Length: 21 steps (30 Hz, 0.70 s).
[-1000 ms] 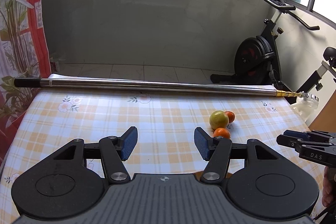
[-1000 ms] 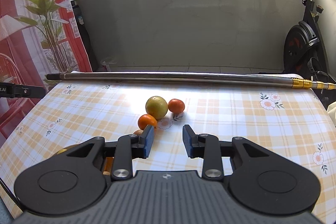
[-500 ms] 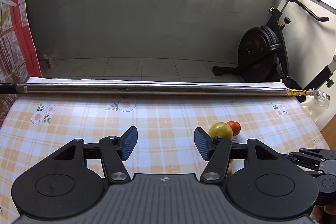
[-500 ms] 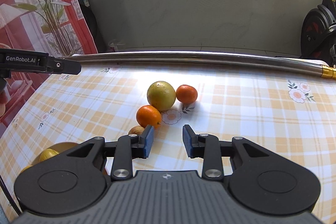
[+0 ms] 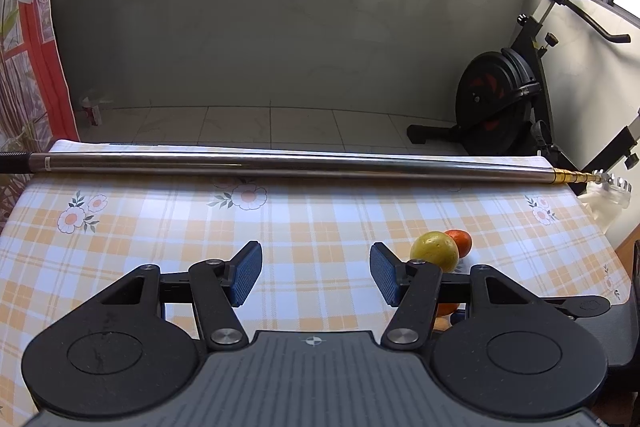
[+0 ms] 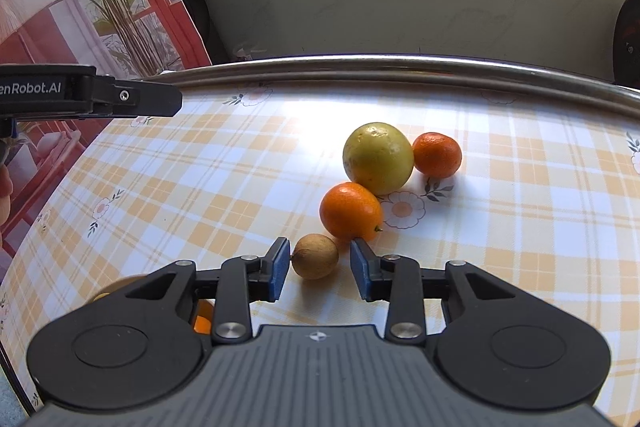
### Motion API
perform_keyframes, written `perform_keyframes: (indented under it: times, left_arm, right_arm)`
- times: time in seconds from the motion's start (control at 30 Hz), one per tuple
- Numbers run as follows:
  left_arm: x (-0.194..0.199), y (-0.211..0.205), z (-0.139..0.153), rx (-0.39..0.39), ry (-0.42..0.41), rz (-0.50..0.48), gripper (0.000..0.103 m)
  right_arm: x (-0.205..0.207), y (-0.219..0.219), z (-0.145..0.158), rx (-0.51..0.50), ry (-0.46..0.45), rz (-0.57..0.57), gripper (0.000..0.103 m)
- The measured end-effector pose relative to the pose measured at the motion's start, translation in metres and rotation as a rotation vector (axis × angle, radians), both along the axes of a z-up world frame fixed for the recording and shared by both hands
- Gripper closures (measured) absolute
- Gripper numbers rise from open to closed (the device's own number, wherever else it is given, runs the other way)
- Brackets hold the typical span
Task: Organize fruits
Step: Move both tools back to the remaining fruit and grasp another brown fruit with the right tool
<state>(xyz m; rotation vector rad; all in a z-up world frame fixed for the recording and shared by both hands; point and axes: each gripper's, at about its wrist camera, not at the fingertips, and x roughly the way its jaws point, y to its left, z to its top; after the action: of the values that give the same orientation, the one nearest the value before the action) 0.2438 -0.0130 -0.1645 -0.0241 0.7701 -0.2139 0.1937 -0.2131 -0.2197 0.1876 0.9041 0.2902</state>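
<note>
Right gripper (image 6: 319, 269) fingers have just been opening and sit apart around the small brown oval fruit (image 6: 315, 255) on the orange-checked desk (image 6: 168, 187), pads not touching it. Near orange tangerine (image 6: 350, 211) lies just beyond, touching the large yellow-green round fruit (image 6: 378, 157); far tangerine (image 6: 437, 154) beside that. Left gripper (image 5: 315, 274) fingers apart, nothing between them, over bare cloth.

txt: "enRobot.AI" (cut off at edge) | on: left claw (image 6: 132, 101) arm, white on blk | other txt: none
</note>
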Motion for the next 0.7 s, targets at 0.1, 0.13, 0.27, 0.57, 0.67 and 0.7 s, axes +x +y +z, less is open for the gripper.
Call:
perform_keyframes:
  times: [0.1, 0.13, 0.27, 0.57, 0.67, 0.7]
  left_arm:
    - [0.0, 0.0, -0.001, -0.005, 0.007, -0.001, 0.041]
    - [0.001, -0.001, -0.001, -0.007, 0.01, -0.002, 0.041]
    - [0.002, -0.005, -0.005, -0.014, 0.026, -0.013, 0.041]
    - [0.006, -0.031, -0.016, -0.018, 0.061, -0.084, 0.041]
    - [0.007, -0.041, -0.022, -0.029, 0.08, -0.112, 0.041]
    - [0.007, -0.045, -0.024, -0.032, 0.086, -0.119, 0.041]
  right_arm:
    - [0.001, 0.002, -0.002, 0.005, 0.006, 0.008, 0.067]
    - [0.001, 0.002, -0.002, 0.009, 0.006, 0.01, 0.067]
    - [-0.002, 0.001, -0.002, 0.029, 0.001, 0.018, 0.074]
    - [-0.032, -0.03, 0.0, 0.059, -0.073, -0.102, 0.074]
    - [-0.049, -0.043, -0.002, 0.038, -0.143, -0.151, 0.074]
    - [-0.053, -0.047, -0.003, 0.025, -0.162, -0.162, 0.074]
